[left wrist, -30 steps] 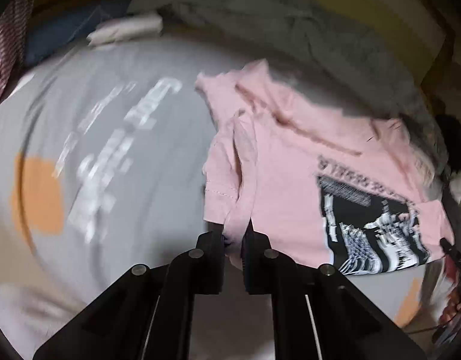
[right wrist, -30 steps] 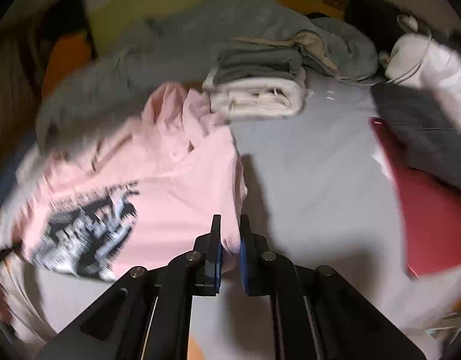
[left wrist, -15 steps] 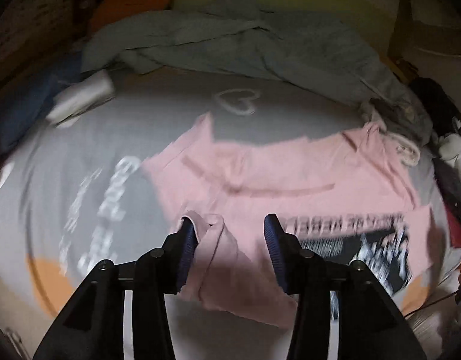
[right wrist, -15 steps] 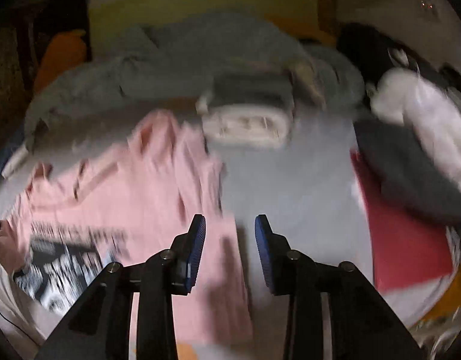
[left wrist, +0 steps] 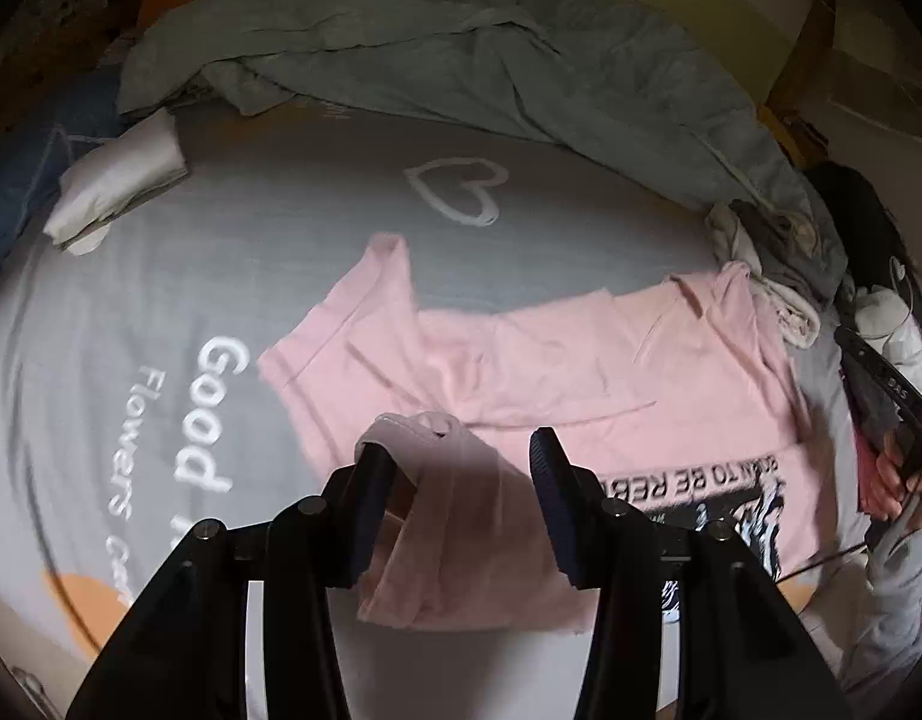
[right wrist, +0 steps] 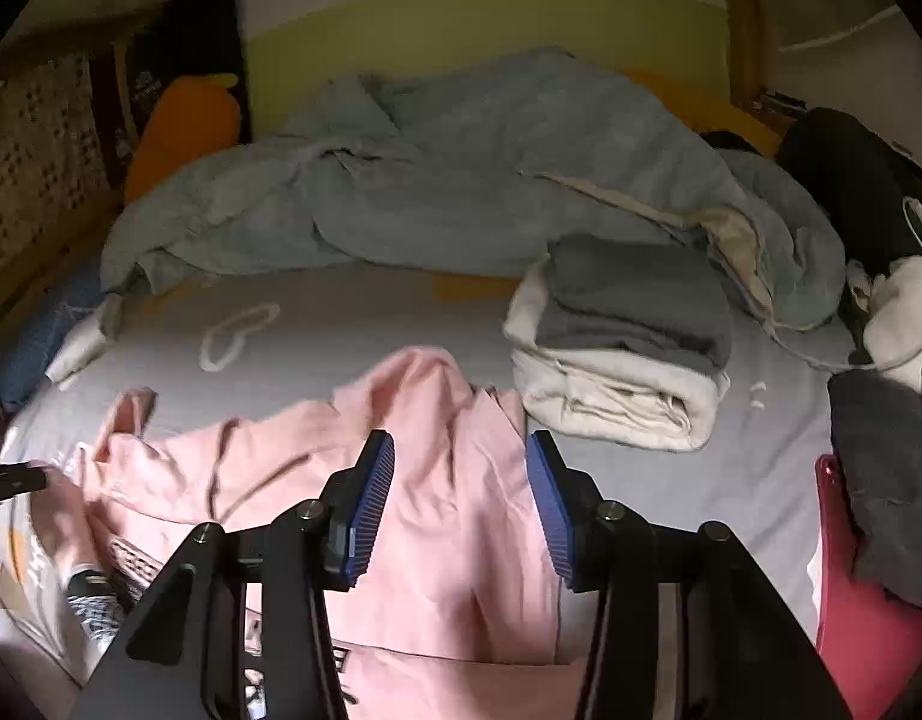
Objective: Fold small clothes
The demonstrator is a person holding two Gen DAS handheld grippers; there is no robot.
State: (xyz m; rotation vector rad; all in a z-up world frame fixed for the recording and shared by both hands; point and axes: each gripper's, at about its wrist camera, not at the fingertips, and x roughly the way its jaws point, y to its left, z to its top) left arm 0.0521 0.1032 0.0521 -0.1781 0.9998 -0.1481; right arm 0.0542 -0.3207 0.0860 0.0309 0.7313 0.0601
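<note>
One pink T-shirt lies on the bed, and one grey blanket is heaped along the far side. There is one stack of folded clothes, two pieces that I can make out, grey over cream. One folded white item sits off alone. One orange cushion. Two claws, left claw and right claw.

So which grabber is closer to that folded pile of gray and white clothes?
Right. The right gripper hangs over the pink shirt with the folded pile just ahead to its right. The left gripper is at the shirt's other side, the pile far across.
</note>
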